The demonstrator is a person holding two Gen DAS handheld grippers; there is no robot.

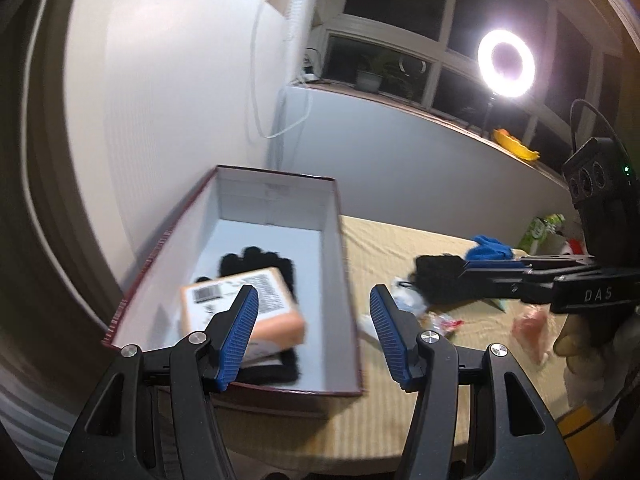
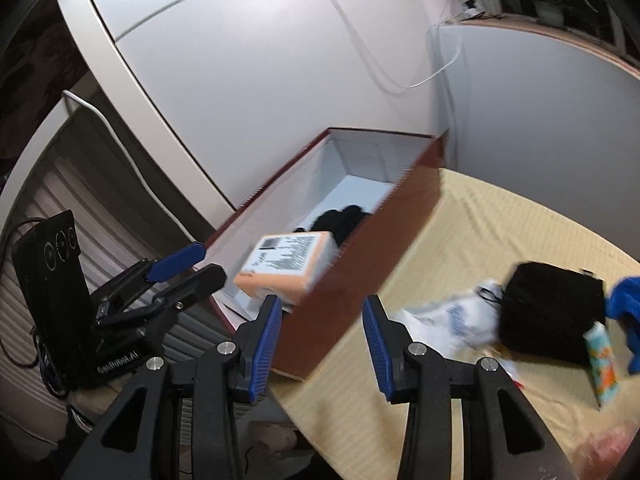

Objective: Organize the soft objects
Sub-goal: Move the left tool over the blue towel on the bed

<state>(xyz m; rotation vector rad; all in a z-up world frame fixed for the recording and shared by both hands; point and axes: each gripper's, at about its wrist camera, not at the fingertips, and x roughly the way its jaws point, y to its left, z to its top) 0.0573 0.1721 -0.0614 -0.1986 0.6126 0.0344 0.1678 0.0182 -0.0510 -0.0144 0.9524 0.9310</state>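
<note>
Setting: a room in a home at night, most likely a bedroom, with a wide surface covered in ribbed pale-yellow fabric (image 1: 400, 248) set against plain white walls (image 1: 180, 80). Evidence: a white-framed multi-pane window (image 1: 440, 60) showing darkness outside, a long windowsill (image 1: 400, 100) holding small potted plants (image 1: 370, 76) and a yellow plastic tray (image 1: 516, 146), and loose white cables (image 1: 276, 120) hanging down the wall. Also noted: a lit ring light on a thin black stand (image 1: 506, 64) by the window, and household oddments such as a blue cloth (image 1: 490, 248) scattered on the fabric.
</note>
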